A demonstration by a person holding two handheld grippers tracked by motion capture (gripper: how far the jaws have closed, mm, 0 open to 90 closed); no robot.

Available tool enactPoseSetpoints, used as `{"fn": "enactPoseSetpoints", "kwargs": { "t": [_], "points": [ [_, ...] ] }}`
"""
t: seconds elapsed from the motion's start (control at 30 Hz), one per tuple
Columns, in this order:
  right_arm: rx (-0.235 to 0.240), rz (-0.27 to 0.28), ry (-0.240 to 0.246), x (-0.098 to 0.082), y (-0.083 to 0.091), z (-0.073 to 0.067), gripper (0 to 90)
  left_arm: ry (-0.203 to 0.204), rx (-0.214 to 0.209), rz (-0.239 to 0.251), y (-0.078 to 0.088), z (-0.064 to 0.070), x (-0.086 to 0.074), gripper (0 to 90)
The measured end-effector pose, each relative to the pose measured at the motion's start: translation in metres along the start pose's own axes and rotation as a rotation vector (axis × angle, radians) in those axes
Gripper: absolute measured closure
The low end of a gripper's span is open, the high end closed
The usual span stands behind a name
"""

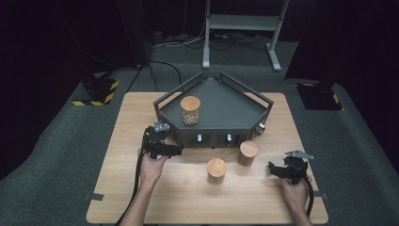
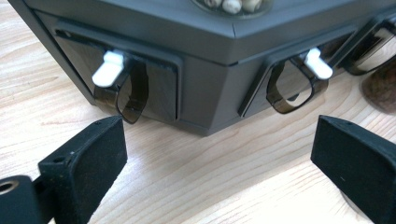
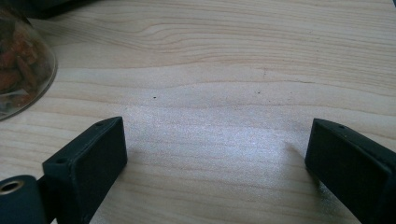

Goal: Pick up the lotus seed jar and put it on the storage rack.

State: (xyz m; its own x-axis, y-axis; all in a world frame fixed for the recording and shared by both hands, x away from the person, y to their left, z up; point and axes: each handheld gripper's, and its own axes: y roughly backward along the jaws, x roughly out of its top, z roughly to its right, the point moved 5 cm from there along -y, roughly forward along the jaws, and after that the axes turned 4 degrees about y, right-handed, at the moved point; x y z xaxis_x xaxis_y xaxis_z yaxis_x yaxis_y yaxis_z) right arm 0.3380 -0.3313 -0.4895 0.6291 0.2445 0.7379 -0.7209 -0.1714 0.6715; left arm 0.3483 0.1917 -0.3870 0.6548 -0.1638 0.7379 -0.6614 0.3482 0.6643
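My left tongs (image 2: 215, 158) open, nr grey rack (image 2: 205, 51) front w/ white latch (image 2: 108, 69); right tongs (image 3: 215, 163) open, over desk (image 3: 224, 70).

We see the tray (image 1: 221, 106) at the back of the bench (image 1: 122, 188) with one jar (image 1: 190, 110) standing in its left part, two more jars (image 1: 216, 170) (image 1: 248, 153) on the bench before it, the left claw (image 1: 176, 149) just beside its front wall and the right claw (image 1: 274, 169) right of those jars.
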Motion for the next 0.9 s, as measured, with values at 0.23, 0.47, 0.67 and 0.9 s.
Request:
{"fn": "enactPoseSetpoints", "kwargs": {
  "t": [0.23, 0.47, 0.67, 0.9],
  "points": [
    [0.0, 0.0, 0.0, 0.0, 0.0, 0.0, 4.6, -0.009, 0.006, -0.011, -0.007, 0.003, -0.007, 3.7],
    [0.0, 0.0, 0.0, 0.0, 0.0, 0.0, 4.6, -0.02, 0.014, -0.033, -0.017, 0.007, -0.017, 3.7],
    [0.0, 0.0, 0.0, 0.0, 0.0, 0.0, 4.6, -0.019, 0.019, -0.048, -0.024, 0.009, -0.024, 3.7],
    [0.0, 0.0, 0.0, 0.0, 0.0, 0.0, 4.6, -0.013, 0.036, -0.056, -0.032, 0.01, -0.032, 3.7]
  ]
}}
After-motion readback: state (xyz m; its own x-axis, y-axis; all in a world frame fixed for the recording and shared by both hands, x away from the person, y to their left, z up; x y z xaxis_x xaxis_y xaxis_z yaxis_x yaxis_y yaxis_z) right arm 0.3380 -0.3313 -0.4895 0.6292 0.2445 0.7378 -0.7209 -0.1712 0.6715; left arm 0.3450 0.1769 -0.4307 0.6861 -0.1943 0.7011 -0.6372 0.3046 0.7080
